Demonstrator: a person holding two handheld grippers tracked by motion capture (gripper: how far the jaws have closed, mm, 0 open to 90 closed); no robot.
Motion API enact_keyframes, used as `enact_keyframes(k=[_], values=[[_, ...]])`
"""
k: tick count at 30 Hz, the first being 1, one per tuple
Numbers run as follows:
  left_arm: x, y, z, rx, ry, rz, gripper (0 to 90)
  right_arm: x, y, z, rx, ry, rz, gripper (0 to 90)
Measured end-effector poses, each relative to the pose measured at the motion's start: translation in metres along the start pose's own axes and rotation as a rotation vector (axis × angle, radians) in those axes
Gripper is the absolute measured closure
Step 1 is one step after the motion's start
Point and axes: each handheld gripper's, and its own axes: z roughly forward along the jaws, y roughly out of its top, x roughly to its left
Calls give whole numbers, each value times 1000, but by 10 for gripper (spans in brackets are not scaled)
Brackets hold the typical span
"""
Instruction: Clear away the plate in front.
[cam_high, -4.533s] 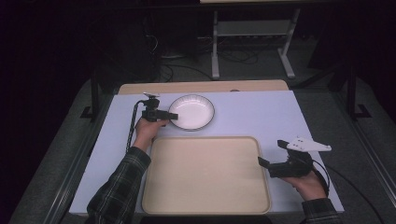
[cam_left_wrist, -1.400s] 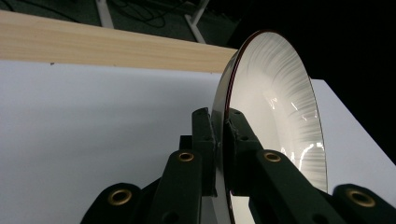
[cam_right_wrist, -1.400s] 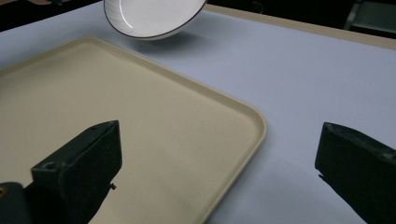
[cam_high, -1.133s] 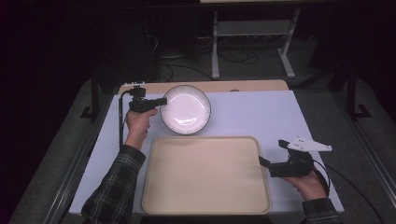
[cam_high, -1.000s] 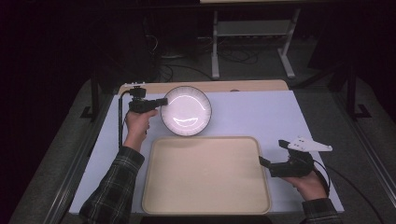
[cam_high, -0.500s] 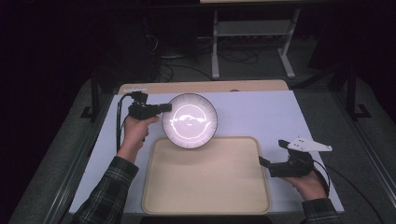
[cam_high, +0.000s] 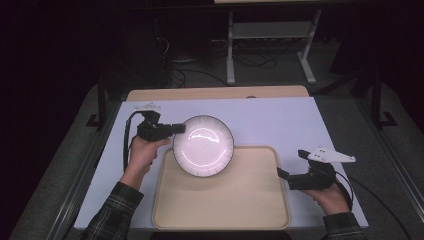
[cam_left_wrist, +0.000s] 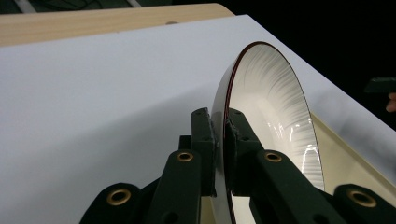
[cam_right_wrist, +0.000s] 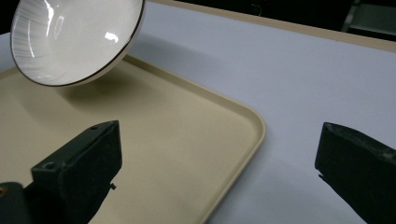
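My left gripper (cam_left_wrist: 219, 140) pinches the white plate (cam_high: 203, 145) by its rim, tilted above the tray's (cam_high: 220, 200) far-left corner; right gripper (cam_right_wrist: 219, 172) gapes, idle beside the tray. Thin rim grip: plate could swing or slip, clipping the tray edge.

The left tool (cam_high: 176, 128), clamped on the rim of the white plate (cam_high: 203, 145), carried it from the far part of the tabletop (cam_high: 280, 120) toward the person and to the right. At first the plate lay flat beyond the beige tray (cam_high: 220, 197); it was then lifted and tipped so its face turned up toward the camera. It came to hang tilted over the tray's far-left corner, clear of the tray floor. The left hand (cam_high: 142, 152) and forearm swung along with it.
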Motion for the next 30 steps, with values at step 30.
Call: enact_keyframes(k=[30], values=[[-28, -32, 19, 144, -88, 42, 837, -1, -1, -1, 2, -7, -3, 0]])
